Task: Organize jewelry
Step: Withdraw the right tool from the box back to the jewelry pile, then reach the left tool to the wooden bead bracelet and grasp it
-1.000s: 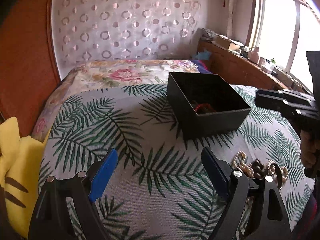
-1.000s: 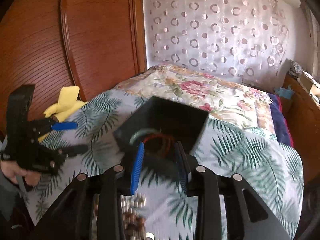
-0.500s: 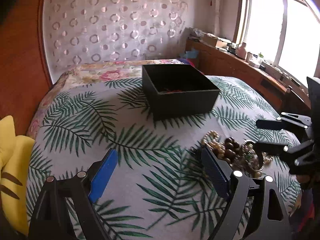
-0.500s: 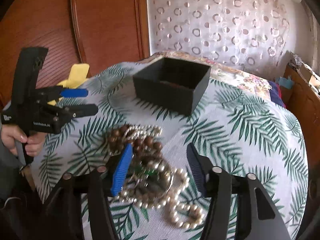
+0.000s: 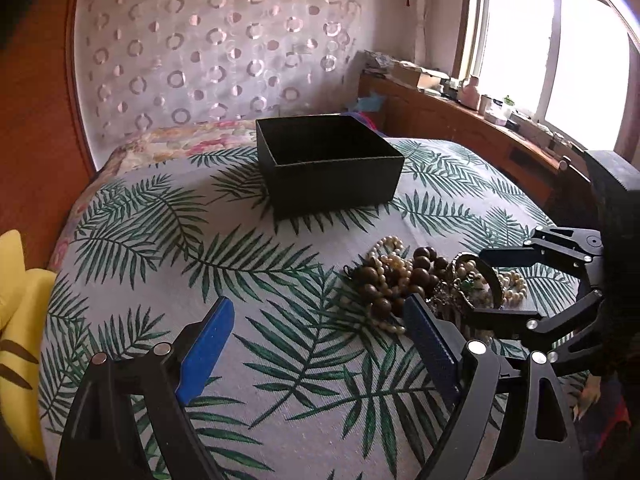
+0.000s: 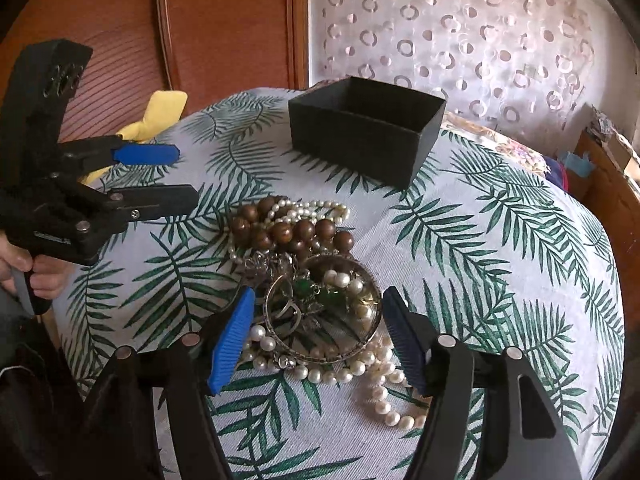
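A heap of jewelry lies on the palm-leaf cloth: brown wooden beads (image 6: 288, 232), pearl strands (image 6: 360, 376), a metal bangle (image 6: 324, 312) and green stones. The heap also shows in the left wrist view (image 5: 416, 280). A black open box (image 6: 364, 128) stands behind it, also in the left wrist view (image 5: 328, 164). My right gripper (image 6: 320, 328) is open, its jaws either side of the bangle just above the heap. My left gripper (image 5: 320, 332) is open and empty, left of the heap. It also shows in the right wrist view (image 6: 168, 176).
A yellow cushion (image 5: 16, 320) lies at the cloth's left edge. A wooden wardrobe (image 6: 200, 32) stands behind it. A floral bedspread (image 5: 180, 140) and a patterned curtain lie beyond the box. A wooden shelf (image 5: 460, 120) with small items runs under the window.
My right gripper has pulled back from the box and come down over the jewelry heap, opening wider. My left gripper has drawn back; the box looks farther away.
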